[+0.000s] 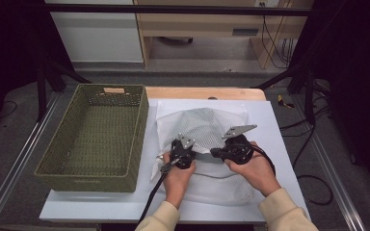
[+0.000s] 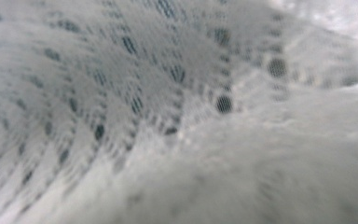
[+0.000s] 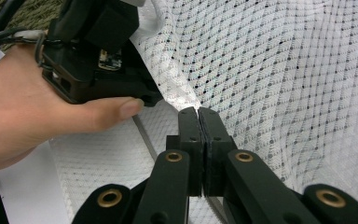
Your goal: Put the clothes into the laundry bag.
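Right gripper (image 3: 199, 112): jaws are pressing fully together, tips pinching a fold of the white mesh bag (image 3: 279, 84). Left gripper (image 1: 183, 150): jaws are hiding in the mesh, closed, gripping the same bag; its camera is sitting right against the weave (image 2: 168, 93). Left hand (image 3: 32, 116) is lying just beside the right gripper's tips. The bag is lying on the white table (image 1: 279, 139), between both grippers. A green woven basket (image 1: 96, 137) is standing just left of it.

We see the mesh bag (image 1: 202, 126) lying on the counter (image 1: 274, 144), just right of the basket (image 1: 96, 137). Our two tools rest on the bag, well apart from the basket.
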`<act>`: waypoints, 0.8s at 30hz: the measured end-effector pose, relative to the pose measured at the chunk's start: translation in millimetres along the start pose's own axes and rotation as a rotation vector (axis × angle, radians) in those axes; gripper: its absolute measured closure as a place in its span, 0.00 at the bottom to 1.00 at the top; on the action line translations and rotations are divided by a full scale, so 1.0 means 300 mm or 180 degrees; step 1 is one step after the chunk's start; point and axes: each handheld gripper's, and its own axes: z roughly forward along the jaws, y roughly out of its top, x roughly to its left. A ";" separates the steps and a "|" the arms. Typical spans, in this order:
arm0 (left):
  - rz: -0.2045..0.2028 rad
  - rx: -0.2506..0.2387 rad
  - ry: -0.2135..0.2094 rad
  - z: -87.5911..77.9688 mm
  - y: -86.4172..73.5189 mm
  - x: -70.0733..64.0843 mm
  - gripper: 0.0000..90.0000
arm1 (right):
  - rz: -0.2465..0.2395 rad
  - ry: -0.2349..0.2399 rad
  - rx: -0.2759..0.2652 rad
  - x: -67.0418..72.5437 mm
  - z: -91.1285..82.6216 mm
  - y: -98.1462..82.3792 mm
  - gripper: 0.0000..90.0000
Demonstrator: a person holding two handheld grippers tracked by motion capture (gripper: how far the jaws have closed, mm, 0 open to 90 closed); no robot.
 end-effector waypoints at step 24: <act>0.0470 -0.0200 -0.0336 -0.383 -0.012 -0.007 0.79 | 0.0047 0.0213 -0.0203 0.030 -0.039 0.003 0.99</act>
